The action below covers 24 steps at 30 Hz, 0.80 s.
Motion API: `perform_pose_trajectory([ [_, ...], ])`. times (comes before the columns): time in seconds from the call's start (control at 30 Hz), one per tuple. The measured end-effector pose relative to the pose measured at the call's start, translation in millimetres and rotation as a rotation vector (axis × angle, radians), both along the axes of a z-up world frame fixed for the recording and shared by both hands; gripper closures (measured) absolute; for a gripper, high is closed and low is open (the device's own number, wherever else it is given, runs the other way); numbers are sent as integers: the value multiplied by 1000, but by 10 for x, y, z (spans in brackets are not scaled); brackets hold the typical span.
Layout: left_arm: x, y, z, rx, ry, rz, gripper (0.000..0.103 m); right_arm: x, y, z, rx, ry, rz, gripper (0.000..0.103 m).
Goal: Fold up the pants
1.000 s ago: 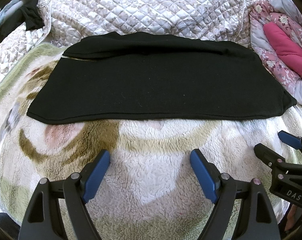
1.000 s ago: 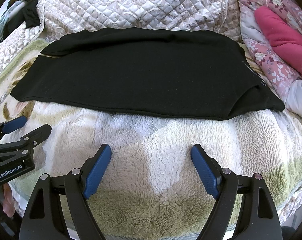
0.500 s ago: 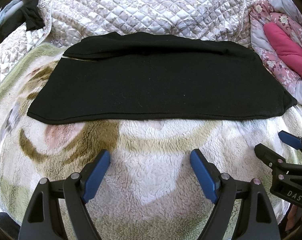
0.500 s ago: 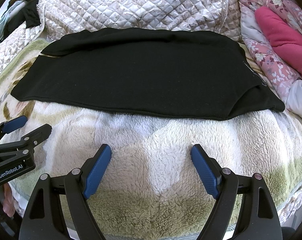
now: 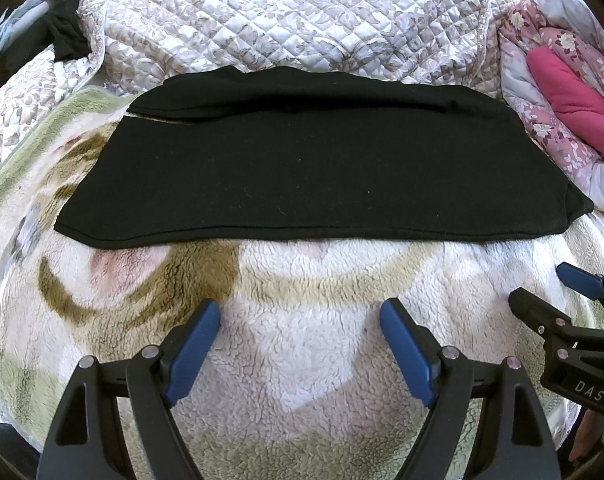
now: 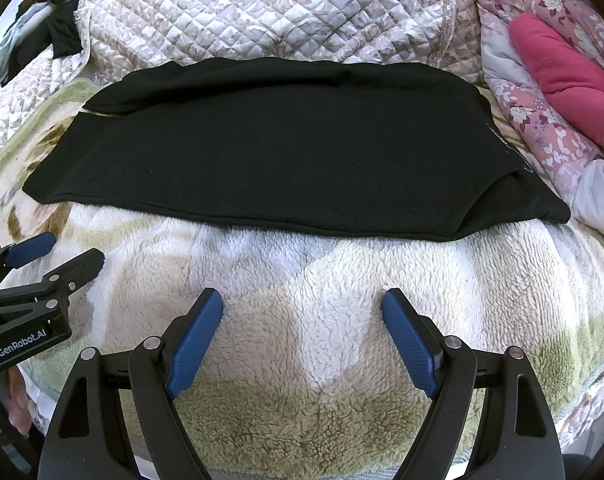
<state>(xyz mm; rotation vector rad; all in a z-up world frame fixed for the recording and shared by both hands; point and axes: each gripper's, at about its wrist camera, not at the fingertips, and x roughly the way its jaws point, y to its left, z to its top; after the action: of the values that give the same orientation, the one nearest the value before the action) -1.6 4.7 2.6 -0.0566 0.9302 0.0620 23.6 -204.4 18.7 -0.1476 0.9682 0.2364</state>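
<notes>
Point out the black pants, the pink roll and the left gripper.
black pants (image 5: 314, 168): left wrist view, middle of top layer.
pink roll (image 6: 558, 68): right wrist view, its middle.
left gripper (image 5: 300, 320): left wrist view, midway between open jaws.

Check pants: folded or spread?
Folded lengthwise: the pants lie flat on the blanket, legs stacked, lower layer peeking out at both ends.

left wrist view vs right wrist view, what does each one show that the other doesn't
Only the left wrist view shows the right tool from the side, marked DAS, at its right edge. Only the right wrist view shows the left tool from the side, marked GenRobot.AI, and a pale line along the pants' right end. Both show the black pants lying flat on the fleece blanket, the quilted cover behind, a pink bundle, and open tools holding nothing.
</notes>
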Motion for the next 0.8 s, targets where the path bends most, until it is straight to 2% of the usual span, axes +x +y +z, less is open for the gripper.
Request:
perform_pose_trajectory([
  [0.8, -18, -13, -3, 8, -7, 2, 18, 9, -15, 13, 0, 9, 30, 21],
])
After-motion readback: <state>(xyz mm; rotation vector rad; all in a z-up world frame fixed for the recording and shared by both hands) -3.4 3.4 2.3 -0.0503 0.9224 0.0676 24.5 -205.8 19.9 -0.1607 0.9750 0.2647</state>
